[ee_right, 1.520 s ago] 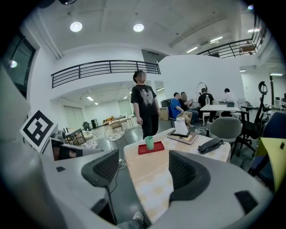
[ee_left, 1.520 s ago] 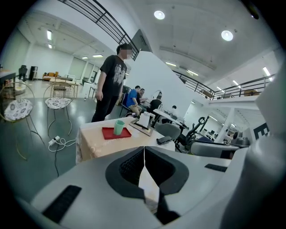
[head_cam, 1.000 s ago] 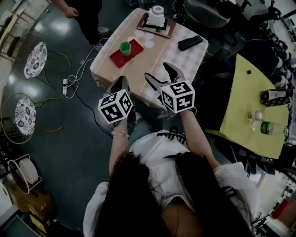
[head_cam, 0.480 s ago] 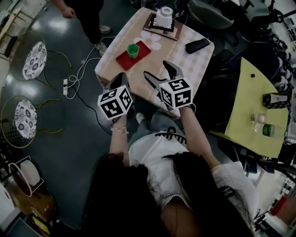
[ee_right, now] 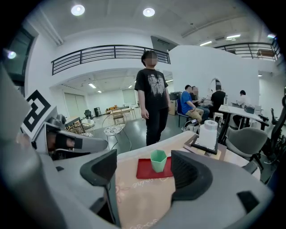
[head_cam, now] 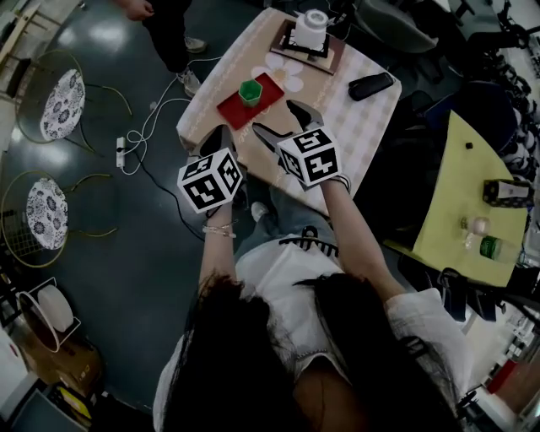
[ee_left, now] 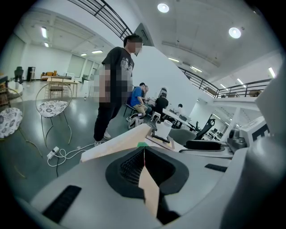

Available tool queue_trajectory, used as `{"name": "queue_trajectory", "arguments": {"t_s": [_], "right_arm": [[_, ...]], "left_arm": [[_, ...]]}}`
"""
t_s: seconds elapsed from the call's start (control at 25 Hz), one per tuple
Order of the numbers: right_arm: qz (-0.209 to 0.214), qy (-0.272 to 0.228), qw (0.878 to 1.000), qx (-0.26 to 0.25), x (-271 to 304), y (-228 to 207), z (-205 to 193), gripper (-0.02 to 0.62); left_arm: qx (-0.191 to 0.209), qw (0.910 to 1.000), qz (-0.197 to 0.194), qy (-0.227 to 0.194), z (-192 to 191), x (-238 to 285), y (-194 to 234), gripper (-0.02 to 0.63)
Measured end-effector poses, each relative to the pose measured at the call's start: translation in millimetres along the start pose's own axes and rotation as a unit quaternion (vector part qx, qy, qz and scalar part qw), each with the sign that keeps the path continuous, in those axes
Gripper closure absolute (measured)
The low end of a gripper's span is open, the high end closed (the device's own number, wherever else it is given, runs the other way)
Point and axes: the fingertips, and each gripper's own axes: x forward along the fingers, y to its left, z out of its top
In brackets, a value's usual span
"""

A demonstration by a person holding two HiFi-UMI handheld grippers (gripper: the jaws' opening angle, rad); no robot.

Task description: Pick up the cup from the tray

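Note:
A green faceted cup (head_cam: pixel 250 91) stands upright on a red tray (head_cam: pixel 261 105) near the left side of a small beige table (head_cam: pixel 354 135). My right gripper (head_cam: pixel 281 121) is open over the table's near part, short of the tray. In the right gripper view the cup (ee_right: pixel 157 161) and tray (ee_right: pixel 144 169) sit ahead between its spread jaws (ee_right: pixel 146 173). My left gripper (head_cam: pixel 221 137) hangs at the table's near left edge, shut with nothing in it. In the left gripper view (ee_left: pixel 144 154) only a green sliver of the cup (ee_left: pixel 142 144) shows above the jaws.
A white roll on a dark board (head_cam: pixel 310 30) and a black handset (head_cam: pixel 372 85) lie farther back on the table. A person (head_cam: pixel 165 21) stands beyond the table's left. Cables with a power strip (head_cam: pixel 124 145), wire chairs (head_cam: pixel 62 94), and a yellow table (head_cam: pixel 460 198) surround it.
Both grippers have moved forward toward the table; the right one now reaches over its near part, closer to the tray. The cup has stayed on the tray.

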Motion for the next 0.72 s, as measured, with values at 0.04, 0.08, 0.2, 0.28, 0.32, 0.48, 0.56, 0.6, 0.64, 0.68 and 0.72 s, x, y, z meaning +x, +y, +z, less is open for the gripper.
{"name": "queue_trajectory", "arguments": {"t_s": [0.04,0.08,0.2,0.28,0.32,0.48,0.56,0.6,0.64,0.68,0.72], "right_arm": [[0.004,0.007,1.0,-0.001,7.8,-2.1,0.3,0.232],[0.005,0.014,1.0,-0.002,15.6,-4.1,0.3,0.232],[0.004,0.028,1.0,-0.007,38.6,-11.0,0.7,0.232],[0.005,0.041,0.999,-0.004,55.8,-16.3,-1.6,0.232],[0.007,0.051,0.999,0.0,65.5,-19.4,-5.2,0.232],[0.009,0.091,0.996,0.008,101.6,-30.6,-23.1,0.232],[0.01,0.104,0.994,-0.007,114.5,-32.6,-27.5,0.232],[0.012,0.111,0.994,-0.013,120.8,-33.2,-29.6,0.232],[0.014,0.117,0.993,-0.018,127.3,-34.2,-31.3,0.232],[0.015,0.122,0.992,-0.021,133.9,-35.6,-32.5,0.231],[0.017,0.126,0.992,-0.024,140.5,-37.3,-33.4,0.232]], "left_arm": [[-0.002,1.0,0.002,0.0,3.7,4.1,1.1,0.595],[-0.004,1.0,0.003,0.001,6.2,8.0,2.3,0.595],[-0.002,0.9999,0.006,0.012,9.6,22.2,7.2,0.595],[-0.005,0.9997,0.012,0.019,11.8,33.8,13.2,0.595],[-0.01,0.9996,0.016,0.021,13.2,39.6,16.6,0.595],[-0.027,0.9989,0.027,0.027,16.8,63.3,27.0,0.595],[-0.028,0.9985,0.031,0.034,16.7,74.6,31.2,0.595],[-0.03,0.9983,0.033,0.038,16.3,79.8,33.5,0.595],[-0.033,0.998,0.035,0.041,16.0,84.8,36.0,0.595],[-0.034,0.9977,0.037,0.044,15.7,89.4,38.6,0.595],[-0.036,0.9974,0.04,0.048,15.4,93.8,41.2,0.595]]}}
